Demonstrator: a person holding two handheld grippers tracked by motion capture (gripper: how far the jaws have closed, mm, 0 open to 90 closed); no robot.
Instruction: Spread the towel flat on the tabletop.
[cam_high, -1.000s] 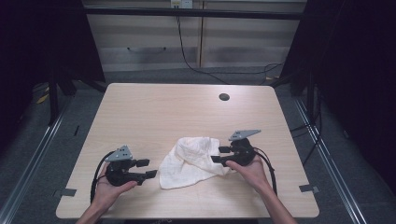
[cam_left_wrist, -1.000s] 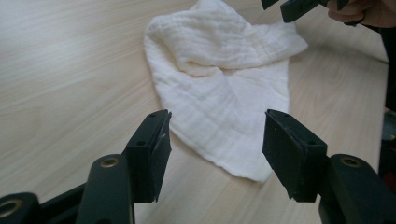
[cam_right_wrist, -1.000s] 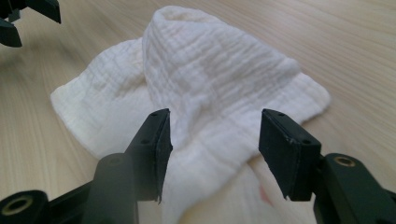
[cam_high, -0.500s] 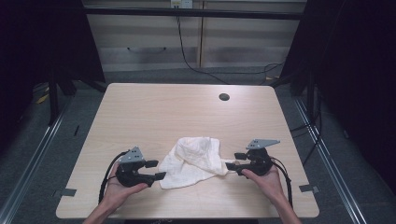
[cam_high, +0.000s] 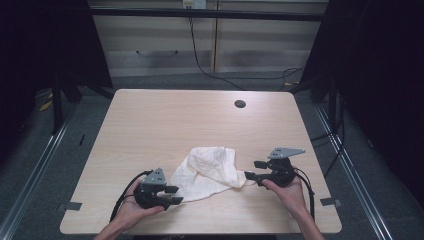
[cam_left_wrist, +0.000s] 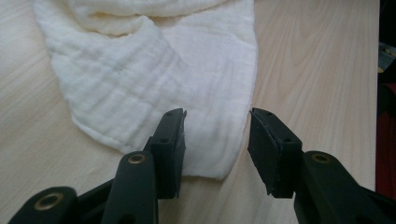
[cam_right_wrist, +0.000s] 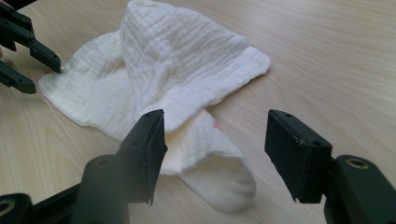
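Two black hand-held grippers flank our crumpled white gauze cloth, which lies on the pale wooden table in the lower middle of the high view. Our left gripper has just been closing, a near corner of cloth between its jaws, pads not yet pressing. Our right gripper stands released, astride the cloth's rounded end. We judge the risk to be a thin bite: a jaw closing on the hem alone could slip, or the layers could bunch.
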